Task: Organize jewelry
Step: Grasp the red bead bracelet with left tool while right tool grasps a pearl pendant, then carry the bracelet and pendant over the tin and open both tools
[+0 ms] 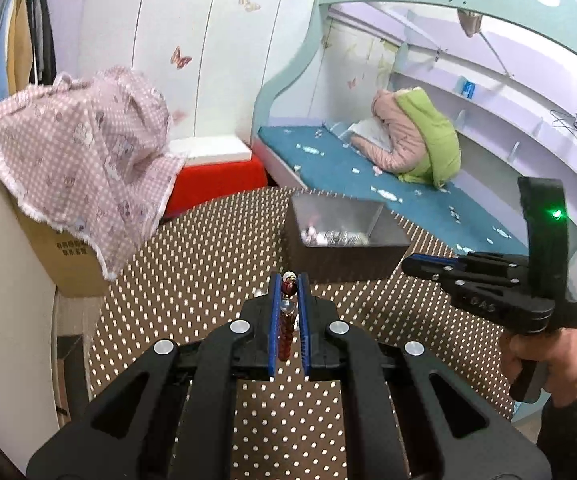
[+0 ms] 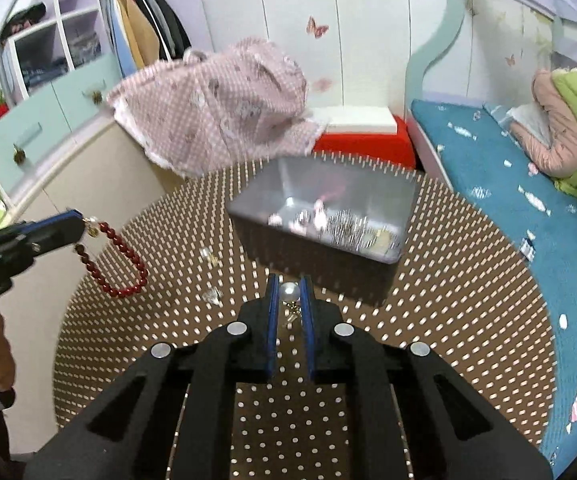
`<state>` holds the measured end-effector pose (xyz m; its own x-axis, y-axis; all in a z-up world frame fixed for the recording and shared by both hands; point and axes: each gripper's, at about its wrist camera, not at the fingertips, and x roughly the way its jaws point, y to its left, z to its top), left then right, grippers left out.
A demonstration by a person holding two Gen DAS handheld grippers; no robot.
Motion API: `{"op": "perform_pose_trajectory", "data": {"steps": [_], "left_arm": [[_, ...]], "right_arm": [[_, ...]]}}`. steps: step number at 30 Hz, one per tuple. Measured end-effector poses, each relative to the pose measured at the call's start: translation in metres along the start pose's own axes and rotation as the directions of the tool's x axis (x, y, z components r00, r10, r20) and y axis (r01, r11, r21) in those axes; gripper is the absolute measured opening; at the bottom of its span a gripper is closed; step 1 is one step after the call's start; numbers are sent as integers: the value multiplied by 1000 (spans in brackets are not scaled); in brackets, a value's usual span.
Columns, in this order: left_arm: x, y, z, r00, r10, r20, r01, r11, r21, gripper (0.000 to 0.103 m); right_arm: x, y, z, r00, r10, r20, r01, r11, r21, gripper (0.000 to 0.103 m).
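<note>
From the left wrist, the left gripper [image 1: 289,286] pinches a red bracelet [image 1: 286,332], limp and light, dangling above the table [image 1: 192,280].

From the right wrist, the right gripper [image 2: 289,292] clamps a pearl earring [image 2: 289,293], small, slippery. The tray [image 2: 368,196] sits just ahead, its rim needing clearance.

Each camera sits on its own gripper and looks forward and downward along the two fingers, close above the dotted round table [image 1: 192,264]. The left view faces the grey box [image 1: 344,236] from its left side, the right view [image 2: 328,216] from nearer. Both share the box, the table, the pink cloth [image 1: 84,148] and the blue bed [image 2: 488,168].
</note>
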<state>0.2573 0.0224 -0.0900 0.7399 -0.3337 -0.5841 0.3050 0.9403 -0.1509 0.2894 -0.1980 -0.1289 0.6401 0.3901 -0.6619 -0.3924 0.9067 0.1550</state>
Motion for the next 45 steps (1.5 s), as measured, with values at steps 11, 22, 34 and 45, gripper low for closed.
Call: {"op": "perform_pose_trajectory", "data": {"steps": [11, 22, 34, 45], "left_arm": [[-15, -25, 65, 993, -39, 112, 30, 996, 83, 9], [24, -52, 128, 987, -124, 106, 111, 987, 117, 9], [107, -47, 118, 992, -106, -63, 111, 992, 65, 10], [99, -19, 107, 997, 80, -11, -80, 997, 19, 96]], "right_arm": [[-46, -1, 59, 990, -15, 142, 24, 998, -64, 9], [-25, -25, 94, 994, -23, 108, 26, 999, -32, 10], [30, -49, 88, 999, -15, -30, 17, 999, 42, 13], [18, -64, 78, 996, -84, 24, 80, 986, 145, 96]]}}
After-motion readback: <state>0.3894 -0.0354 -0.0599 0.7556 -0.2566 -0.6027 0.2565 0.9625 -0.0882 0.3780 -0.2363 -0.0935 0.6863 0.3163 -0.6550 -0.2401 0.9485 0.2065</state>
